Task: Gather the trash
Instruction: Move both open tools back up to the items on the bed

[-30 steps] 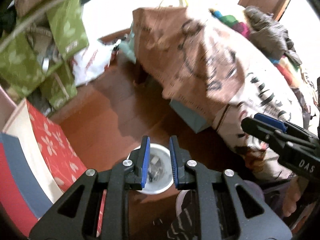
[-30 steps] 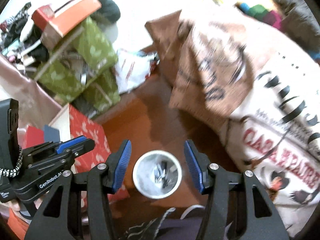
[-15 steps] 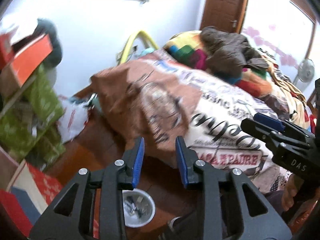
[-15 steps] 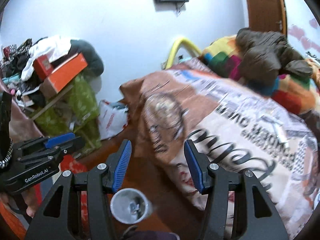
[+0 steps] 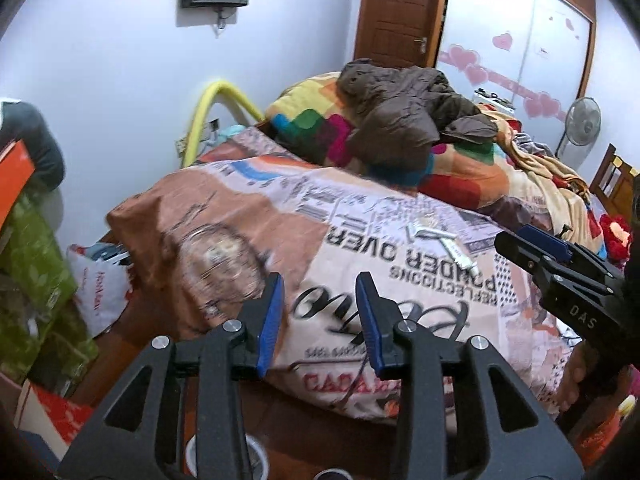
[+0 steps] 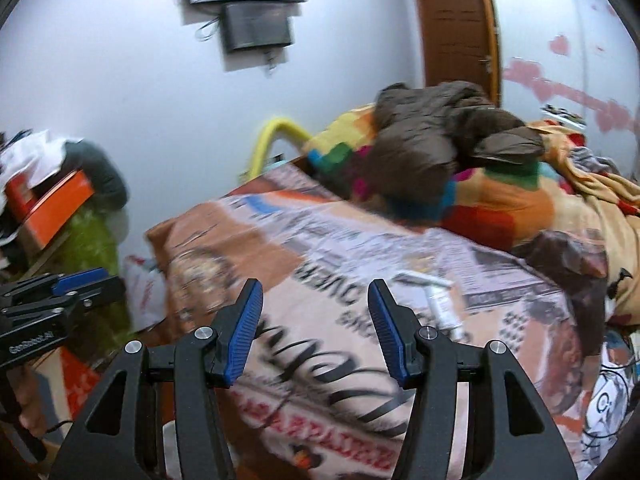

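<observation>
Both my grippers, left point(image 5: 318, 322) and right point(image 6: 316, 330), have fingers released with nothing between them; the left's have just been widening. Beyond the fingers, white wrappers point(image 5: 448, 242) lie on the bed point(image 5: 360, 240), past the right fingertip.

The bed point(image 5: 400, 248) is viewed obliquely downward from just beside its edge by both wrist cameras, side by side.

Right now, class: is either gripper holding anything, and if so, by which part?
Nothing is held. The left gripper, whose jaws have just been opening, and the right gripper both stand open with only the bedspread showing beyond the gap.
</observation>
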Tool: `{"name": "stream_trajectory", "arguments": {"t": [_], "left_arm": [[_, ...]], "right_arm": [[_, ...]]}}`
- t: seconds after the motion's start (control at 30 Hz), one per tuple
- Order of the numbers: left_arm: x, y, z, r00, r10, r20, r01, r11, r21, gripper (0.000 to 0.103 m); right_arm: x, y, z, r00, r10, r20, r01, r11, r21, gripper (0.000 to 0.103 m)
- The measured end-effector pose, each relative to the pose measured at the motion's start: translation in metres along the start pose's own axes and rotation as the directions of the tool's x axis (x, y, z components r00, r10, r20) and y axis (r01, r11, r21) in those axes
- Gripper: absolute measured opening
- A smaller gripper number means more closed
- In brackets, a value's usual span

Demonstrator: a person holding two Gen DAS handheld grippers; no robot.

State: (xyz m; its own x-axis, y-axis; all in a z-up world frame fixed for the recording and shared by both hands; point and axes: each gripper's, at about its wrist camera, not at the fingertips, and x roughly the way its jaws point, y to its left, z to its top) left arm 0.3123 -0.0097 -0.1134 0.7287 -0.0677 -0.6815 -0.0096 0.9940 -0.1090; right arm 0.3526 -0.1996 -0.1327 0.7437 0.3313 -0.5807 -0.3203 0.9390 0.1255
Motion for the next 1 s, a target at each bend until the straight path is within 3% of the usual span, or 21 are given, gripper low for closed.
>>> {"name": "stream_trajectory", "arguments": {"t": [0.23, 0.37, 0.47, 0.57, 0.7, 0.9, 1.0], "left_arm": [[0.05, -0.037, 0.026, 0.998, -0.058, -0.016, 0.059, 0.998, 0.032, 0.038], [0.077, -0.055, 0.032, 0.995, -0.088, -0.038, 0.09, 0.995, 0.051, 0.039], [0.103, -0.066, 0.034, 0.991, -0.115, -0.069, 0.119, 0.991, 0.057, 0.04], [0.134, -0.074, 0.033, 0.982, -0.146, -0.118, 0.153, 0.987, 0.055, 0.04], [0.186, -0.089, 0.034, 0.958, -0.198, -0.206, 0.216, 0.974, 0.067, 0.04], [0.253, -0.121, 0.039, 0.929, -0.221, -0.296, 0.272, 0.952, 0.142, 0.04], [0.273, -0.143, 0.041, 0.933, -0.202, -0.299, 0.278, 0.931, 0.238, 0.04]], "right_arm": [[0.03, -0.058, 0.006, 0.997, -0.081, -0.011, 0.082, 0.994, 0.079, 0.051], [0.062, -0.085, -0.006, 0.986, -0.147, -0.083, 0.154, 0.985, 0.076, 0.051], [0.09, -0.104, -0.023, 0.976, -0.152, -0.155, 0.168, 0.981, 0.099, 0.051], [0.115, -0.118, -0.04, 0.963, -0.145, -0.229, 0.176, 0.977, 0.122, 0.051], [0.132, -0.126, -0.053, 0.944, -0.167, -0.285, 0.204, 0.973, 0.105, 0.051], [0.134, -0.137, -0.056, 0.94, -0.167, -0.298, 0.206, 0.973, 0.105, 0.051], [0.131, -0.15, -0.055, 0.947, -0.132, -0.293, 0.188, 0.968, 0.169, 0.051]]}}
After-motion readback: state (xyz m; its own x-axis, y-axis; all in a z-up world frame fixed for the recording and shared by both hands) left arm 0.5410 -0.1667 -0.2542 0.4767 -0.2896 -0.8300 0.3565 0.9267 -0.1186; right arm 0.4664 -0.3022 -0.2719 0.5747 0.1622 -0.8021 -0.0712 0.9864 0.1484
